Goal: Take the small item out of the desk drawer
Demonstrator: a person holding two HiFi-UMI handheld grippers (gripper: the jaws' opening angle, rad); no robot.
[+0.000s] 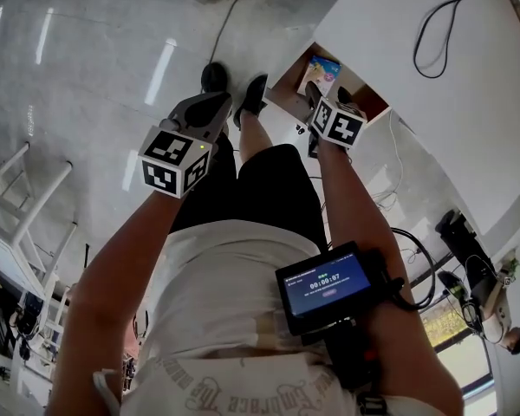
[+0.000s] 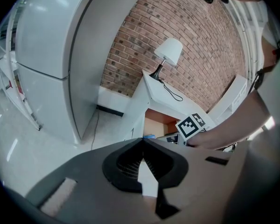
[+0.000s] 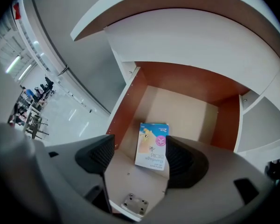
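Note:
A small light-blue printed box [image 1: 321, 72] [image 3: 152, 146] lies flat on the floor of the open desk drawer [image 1: 286, 83] [image 3: 126, 108]. My right gripper [image 1: 329, 100] [image 3: 140, 153] hangs just above the drawer's front part, open. In the right gripper view the box shows between the two dark pads, close to the right one; neither pad presses on it. My left gripper [image 1: 212, 107] [image 2: 142, 141] is held up away from the desk, over the floor. Its jaws meet at the tips and hold nothing.
The white desk top [image 1: 433, 102] carries a black cable [image 1: 442, 16] and a white lamp [image 2: 170, 50] by a brick wall. A small metal plate [image 3: 134, 203] sits on the drawer's front edge. A white rack [image 1: 17, 198] stands on the floor at left. A screen [image 1: 325, 289] is strapped to the right forearm.

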